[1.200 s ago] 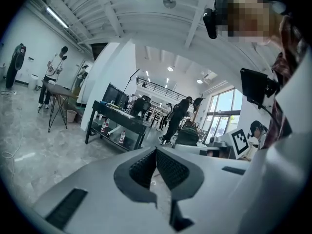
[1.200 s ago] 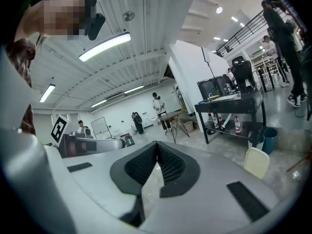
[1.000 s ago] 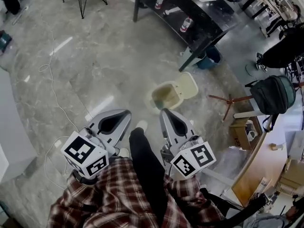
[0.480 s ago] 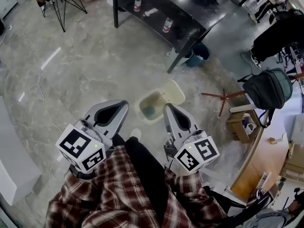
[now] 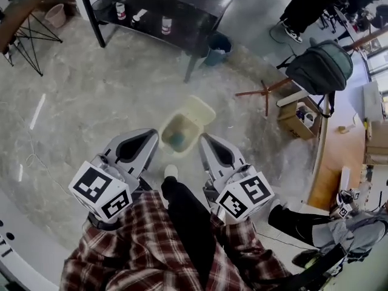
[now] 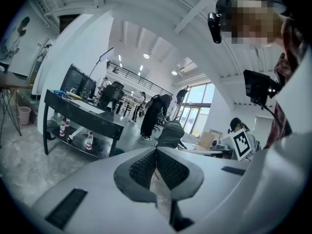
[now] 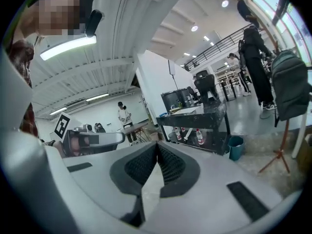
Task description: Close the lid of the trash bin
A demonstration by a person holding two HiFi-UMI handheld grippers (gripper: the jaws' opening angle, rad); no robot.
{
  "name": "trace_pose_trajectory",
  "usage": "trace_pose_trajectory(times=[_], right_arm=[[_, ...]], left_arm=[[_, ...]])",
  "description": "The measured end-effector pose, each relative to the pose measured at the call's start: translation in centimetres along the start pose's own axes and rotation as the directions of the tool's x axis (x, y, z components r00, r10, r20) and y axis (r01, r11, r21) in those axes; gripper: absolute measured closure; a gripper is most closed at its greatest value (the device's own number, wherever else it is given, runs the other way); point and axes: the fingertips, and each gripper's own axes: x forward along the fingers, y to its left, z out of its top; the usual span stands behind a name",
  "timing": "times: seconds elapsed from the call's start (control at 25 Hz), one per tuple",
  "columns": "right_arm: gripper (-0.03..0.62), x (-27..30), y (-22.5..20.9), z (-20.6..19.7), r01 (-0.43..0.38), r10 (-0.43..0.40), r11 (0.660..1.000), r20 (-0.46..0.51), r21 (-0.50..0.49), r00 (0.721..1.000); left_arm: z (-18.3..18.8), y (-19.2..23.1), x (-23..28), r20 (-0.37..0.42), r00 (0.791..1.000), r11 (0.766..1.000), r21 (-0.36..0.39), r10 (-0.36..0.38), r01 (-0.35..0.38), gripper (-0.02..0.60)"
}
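A cream trash bin (image 5: 177, 132) stands on the marble floor just ahead of me, its lid (image 5: 197, 110) flipped open toward the far right and something blue-green inside. My left gripper (image 5: 148, 136) is held near my body, to the left of the bin, jaws shut with nothing between them. On the other side my right gripper (image 5: 205, 139) sits at the bin's near right, also shut and empty. Both gripper views look level across the room; the left gripper (image 6: 156, 151) and the right gripper (image 7: 157, 146) show pads pressed together, and the bin is out of their sight.
A black table (image 5: 159, 5) with bottles on its lower shelf stands beyond the bin, a teal bucket (image 5: 218, 46) at its leg. A wooden stand (image 5: 264, 90) with a backpack (image 5: 320, 67) and a cardboard box (image 5: 298, 115) are at right. People stand far off.
The head view has swung and moved forward: the bin now lies closer, between the two gripper tips. Both grippers stay shut in the same pose near my body.
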Motion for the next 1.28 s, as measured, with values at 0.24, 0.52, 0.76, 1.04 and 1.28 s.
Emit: trace_pose_trajectory(times=[0.24,0.52,0.76,1.04,1.28], right_arm=[[0.58,2.1,-0.4,-0.6,0.22,-0.224,0.972,0.03,0.086,0.974],[0.58,4.2,0.7,-1.9,0.468,-0.489,0.861,0.069,0.2,0.87],[0.58,4.6,1.3,-4.1,0.612,-0.653,0.733,0.054,0.298,0.756],[0.58,3.9,0.7,-7.3,0.67,-0.709,0.644,-0.042,0.369,0.704],[0.58,5.2,-1.4,-10.7,0.658,-0.685,0.633,-0.1,0.407,0.721]], left_arm=[[0.4,3.0,2.4,-0.128,0.967,0.975,-0.005,-0.221,0.222,0.569],[0.6,6.8,4.4,-0.273,0.844,0.88,-0.018,-0.462,0.475,0.569],[-0.5,8.4,6.6,-0.378,0.717,0.786,-0.048,-0.586,0.617,0.569],[-3.1,9.2,9.2,-0.429,0.672,0.773,-0.107,-0.603,0.626,0.569],[-6.5,10.8,11.7,-0.449,0.678,0.792,-0.124,-0.582,0.598,0.569]])
